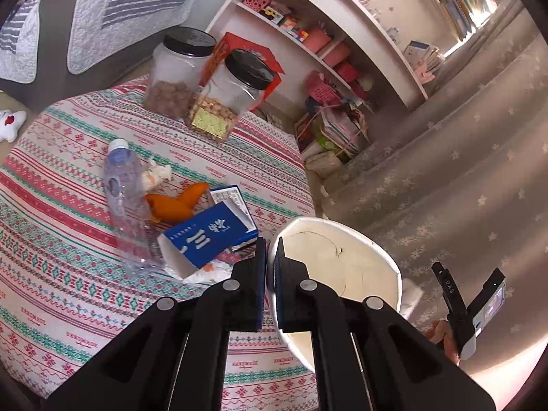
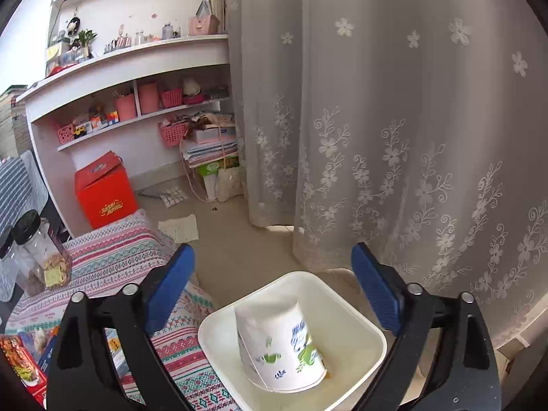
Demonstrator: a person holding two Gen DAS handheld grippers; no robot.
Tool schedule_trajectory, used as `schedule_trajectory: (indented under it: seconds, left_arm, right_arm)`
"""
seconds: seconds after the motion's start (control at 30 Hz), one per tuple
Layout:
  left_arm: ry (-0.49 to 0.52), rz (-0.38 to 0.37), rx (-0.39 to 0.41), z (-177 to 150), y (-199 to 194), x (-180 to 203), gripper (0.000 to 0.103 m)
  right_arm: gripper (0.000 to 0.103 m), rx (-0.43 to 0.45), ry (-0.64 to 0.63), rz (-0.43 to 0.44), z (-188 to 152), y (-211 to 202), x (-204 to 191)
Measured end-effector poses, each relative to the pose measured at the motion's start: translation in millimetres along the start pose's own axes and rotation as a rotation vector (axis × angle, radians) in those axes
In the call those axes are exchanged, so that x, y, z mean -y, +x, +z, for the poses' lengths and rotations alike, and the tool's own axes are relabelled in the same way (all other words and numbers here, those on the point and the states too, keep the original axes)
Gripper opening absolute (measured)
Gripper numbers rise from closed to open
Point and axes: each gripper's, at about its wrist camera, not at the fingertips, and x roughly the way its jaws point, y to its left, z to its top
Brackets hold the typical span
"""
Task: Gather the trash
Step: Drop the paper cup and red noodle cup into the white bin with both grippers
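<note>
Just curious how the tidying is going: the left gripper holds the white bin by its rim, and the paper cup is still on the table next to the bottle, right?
Not quite. The paper cup is already inside the white bin, as the right wrist view shows. The left gripper does hold the bin by its rim.

Bare striped cloth (image 1: pixel 68 308) lies open on the near worktop, while bottle (image 1: pixel 125 205), peel (image 1: pixel 174 203) and blue box (image 1: pixel 209 236) crowd its middle, two jars (image 1: pixel 191 78) block the far edge, and a cup (image 2: pixel 281 346) fills the bin (image 2: pixel 373 339).
</note>
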Motion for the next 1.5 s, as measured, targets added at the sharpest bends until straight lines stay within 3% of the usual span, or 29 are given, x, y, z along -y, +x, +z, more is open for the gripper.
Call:
schedule_trajectory:
  seconds: [0.23, 0.53, 0.87, 0.93, 1.0, 1.07, 1.13, 1.23, 1.33, 1.5]
  left_arm:
    - [0.089, -0.054, -0.064, -10, 42, 74, 0.004]
    - [0.202, -0.104, -0.149, -31, 107, 180, 0.005]
    - [0.288, -0.107, -0.233, -64, 177, 257, 0.007]
    - [0.277, -0.106, -0.271, -71, 192, 265, 0.020]
    - [0.262, -0.103, -0.287, -76, 198, 267, 0.057]
    - [0.280, -0.098, -0.272, -80, 193, 268, 0.061]
    - [0.331, -0.046, -0.256, -81, 187, 268, 0.065]
    - [0.421, 0.121, -0.187, -79, 173, 254, 0.079]
    - [0.498, 0.277, -0.126, -71, 158, 232, 0.081]
    - [0.521, 0.412, -0.093, -45, 129, 177, 0.084]
  right_arm:
    - [0.096, 0.026, 0.097, -0.028, 23, -8, 49]
    - [0.096, 0.012, 0.358, -0.024, 44, -12, 124]
    - [0.096, 0.037, 0.431, -0.053, 50, -17, 166]
    - [0.096, 0.023, 0.447, -0.048, 49, -13, 171]
    - [0.096, 0.012, 0.463, -0.044, 49, -10, 174]
    - [0.096, 0.004, 0.463, -0.036, 49, -7, 173]
    - [0.096, -0.006, 0.448, -0.023, 49, -6, 169]
    - [0.096, -0.022, 0.407, 0.005, 49, -5, 157]
    - [0.096, -0.042, 0.352, 0.037, 47, -5, 140]
    - [0.096, -0.091, 0.265, 0.103, 43, -2, 102]
